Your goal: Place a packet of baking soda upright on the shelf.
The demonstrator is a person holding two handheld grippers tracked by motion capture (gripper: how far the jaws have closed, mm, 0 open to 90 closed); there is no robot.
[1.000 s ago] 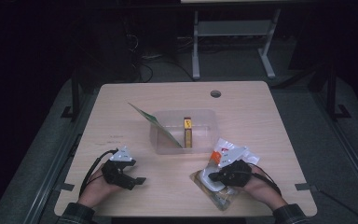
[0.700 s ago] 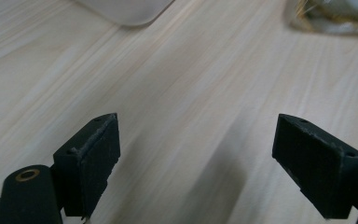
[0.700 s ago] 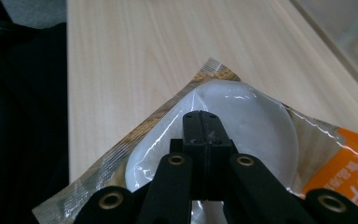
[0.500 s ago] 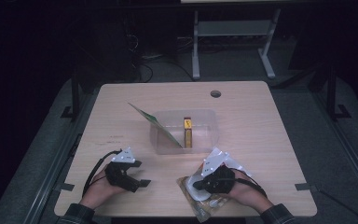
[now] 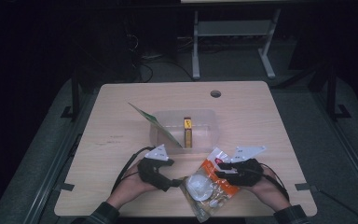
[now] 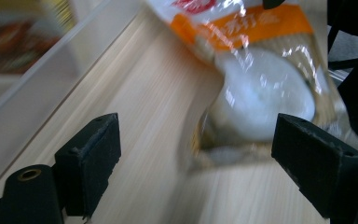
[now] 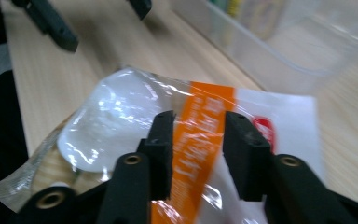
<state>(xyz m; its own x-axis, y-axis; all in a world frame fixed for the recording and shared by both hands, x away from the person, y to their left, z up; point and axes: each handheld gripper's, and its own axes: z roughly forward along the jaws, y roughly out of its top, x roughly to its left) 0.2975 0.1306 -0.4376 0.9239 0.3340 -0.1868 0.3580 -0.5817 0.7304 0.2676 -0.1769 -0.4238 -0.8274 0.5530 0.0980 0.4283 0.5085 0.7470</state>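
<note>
A clear snack bag (image 5: 209,185) with an orange band and a white lump inside lies flat near the table's front edge. My right gripper (image 5: 220,169) hovers over the bag's orange end. In the right gripper view its jaws (image 7: 196,126) stand apart above the band of the bag (image 7: 121,112) without pressing on it; they have just been opening. My left gripper (image 5: 176,182) points at the bag's left edge. In the left gripper view its jaws (image 6: 196,163) are spread wide, and the bag (image 6: 261,93) lies just ahead, towards the right jaw.
A clear plastic bin (image 5: 205,116) stands mid-table, just behind both hands, with a yellow pack (image 5: 187,131) upright inside. A green packet (image 5: 150,120) leans over its left rim. A cable hole (image 5: 215,94) is near the table's far edge.
The left gripper has moved right, up to the bag. The right gripper's jaws have come apart off the bag, and the bag has shifted along the front edge.
</note>
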